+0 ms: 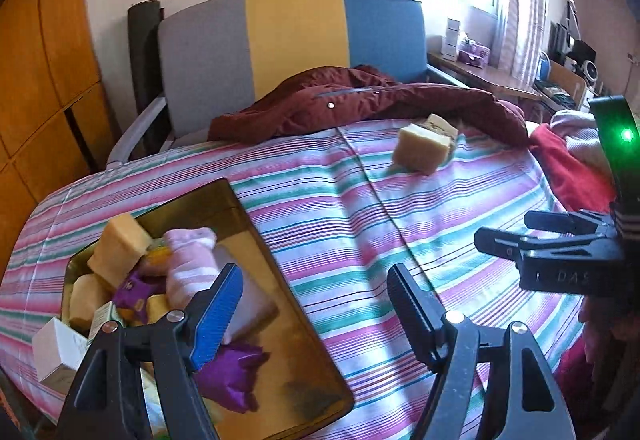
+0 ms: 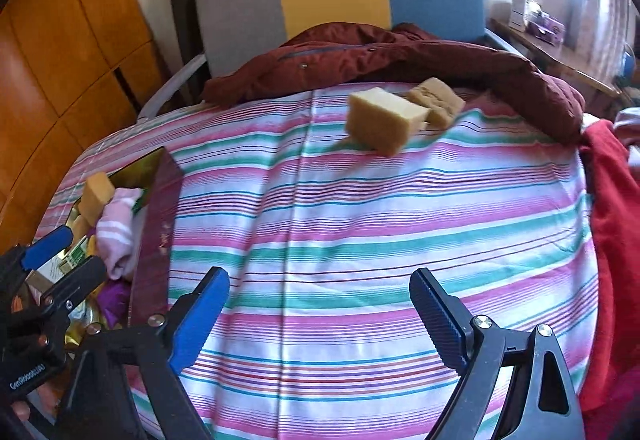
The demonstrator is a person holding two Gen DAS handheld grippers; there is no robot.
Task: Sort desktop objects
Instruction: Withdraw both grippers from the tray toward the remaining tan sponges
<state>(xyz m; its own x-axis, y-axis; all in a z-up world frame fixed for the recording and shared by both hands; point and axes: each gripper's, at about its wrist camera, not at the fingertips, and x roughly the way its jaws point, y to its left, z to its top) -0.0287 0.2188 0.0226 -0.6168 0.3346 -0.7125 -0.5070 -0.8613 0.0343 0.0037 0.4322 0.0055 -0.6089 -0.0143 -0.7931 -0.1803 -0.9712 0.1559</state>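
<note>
A pale yellow sponge block (image 2: 380, 120) lies on the striped cloth (image 2: 320, 200) with a darker tan sponge (image 2: 436, 100) touching it behind. Both show in the left wrist view, pale sponge (image 1: 424, 146) and tan sponge (image 1: 442, 124). A tin box (image 1: 280, 304) with a gold inside holds sponges, a pink striped sock (image 1: 188, 264), purple items and small cartons. My left gripper (image 1: 316, 314) is open over the box's right edge and holds nothing. My right gripper (image 2: 320, 316) is open over bare cloth, jaws still spreading, well short of the sponges.
A dark red jacket (image 1: 360, 100) lies along the cloth's far edge in front of a grey, yellow and blue chair back (image 1: 296, 40). Red and pink clothes (image 2: 616, 200) are heaped at the right. A wooden wardrobe (image 1: 40, 80) stands at the left.
</note>
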